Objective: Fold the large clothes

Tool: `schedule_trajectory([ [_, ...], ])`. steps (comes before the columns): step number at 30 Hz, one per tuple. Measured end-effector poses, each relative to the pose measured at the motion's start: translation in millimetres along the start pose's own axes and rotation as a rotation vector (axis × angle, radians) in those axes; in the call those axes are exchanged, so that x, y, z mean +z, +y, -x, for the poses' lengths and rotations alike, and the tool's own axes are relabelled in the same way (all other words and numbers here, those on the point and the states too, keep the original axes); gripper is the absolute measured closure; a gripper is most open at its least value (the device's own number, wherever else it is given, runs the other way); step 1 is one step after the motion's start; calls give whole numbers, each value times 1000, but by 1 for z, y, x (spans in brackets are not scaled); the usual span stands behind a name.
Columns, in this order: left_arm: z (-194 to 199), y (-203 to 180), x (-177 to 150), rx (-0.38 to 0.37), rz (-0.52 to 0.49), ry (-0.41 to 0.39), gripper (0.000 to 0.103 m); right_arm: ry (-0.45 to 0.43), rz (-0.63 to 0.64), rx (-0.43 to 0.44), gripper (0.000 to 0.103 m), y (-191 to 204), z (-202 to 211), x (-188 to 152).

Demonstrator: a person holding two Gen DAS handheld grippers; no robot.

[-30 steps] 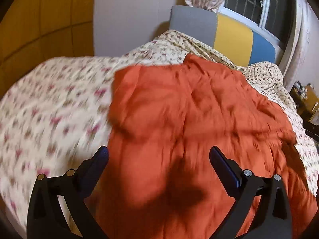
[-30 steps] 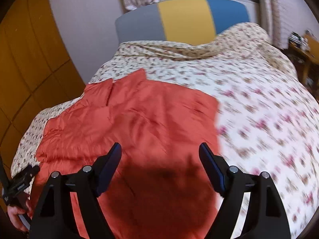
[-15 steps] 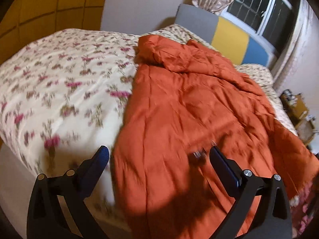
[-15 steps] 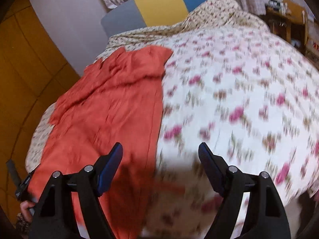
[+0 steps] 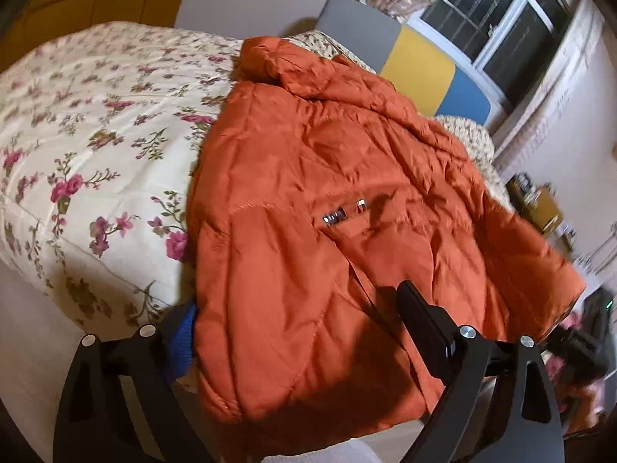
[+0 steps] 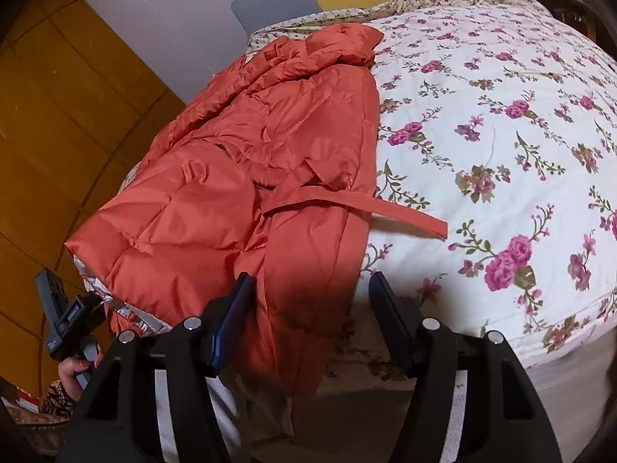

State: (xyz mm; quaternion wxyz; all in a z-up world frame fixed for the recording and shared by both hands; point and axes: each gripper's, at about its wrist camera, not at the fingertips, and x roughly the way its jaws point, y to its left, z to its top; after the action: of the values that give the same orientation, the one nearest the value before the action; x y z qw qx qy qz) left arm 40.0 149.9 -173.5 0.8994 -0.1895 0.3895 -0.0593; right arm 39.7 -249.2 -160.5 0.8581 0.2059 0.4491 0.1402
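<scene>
An orange padded coat [image 5: 347,212] lies spread over the near edge of a bed with a floral quilt [image 5: 88,146]. The left gripper [image 5: 293,320], jaws wide and just closing slightly, straddles the hem at 6 o'clock. The right gripper [image 6: 308,308], jaws just closing, brackets the coat's other hem corner without pressing it.

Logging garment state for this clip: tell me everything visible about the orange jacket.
The orange jacket is a quilted, puffy coat of slightly shiny fabric, lying spread and creased on the floral quilt, collar toward the headboard, hem hanging over the bed's near edge. A loose fabric belt trails onto the quilt, and metal hardware shows mid-body. Silvery lining peeks at one hem corner. Both pairs of fingers straddle the hem without pinching it.
</scene>
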Motion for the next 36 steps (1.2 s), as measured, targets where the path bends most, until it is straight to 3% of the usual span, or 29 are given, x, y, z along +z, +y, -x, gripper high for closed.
schedule_trajectory([
  [1, -2, -4, -1, 17, -22, 6, 12, 2, 11, 4, 63, 1, 0, -1],
  [6, 3, -16, -3, 59, -115, 20, 68, 1, -12, 72, 86, -5, 3, 6],
  [9, 16, -12, 0, 57, -109, -6, 83, -26, -5, 81, 91, -8, 16, 14],
  [15, 50, -3, 0, -18, -70, -43, 88, -99, -26, 77, 93, -30, 61, 23],
  [20, 81, -3, -4, -96, -69, -60, 90, -122, -80, 122, 93, -48, 94, 18],
  [24, 107, 2, -2, -187, 2, -98, 90, -129, -94, 194, 93, -49, 114, 11],
  [28, 107, 6, 19, -259, 85, -127, 90, -146, -127, 260, 94, -48, 116, 24],
  [36, 94, -11, 88, -300, 84, -207, 90, -220, -128, 289, 94, -31, 108, 91],
])
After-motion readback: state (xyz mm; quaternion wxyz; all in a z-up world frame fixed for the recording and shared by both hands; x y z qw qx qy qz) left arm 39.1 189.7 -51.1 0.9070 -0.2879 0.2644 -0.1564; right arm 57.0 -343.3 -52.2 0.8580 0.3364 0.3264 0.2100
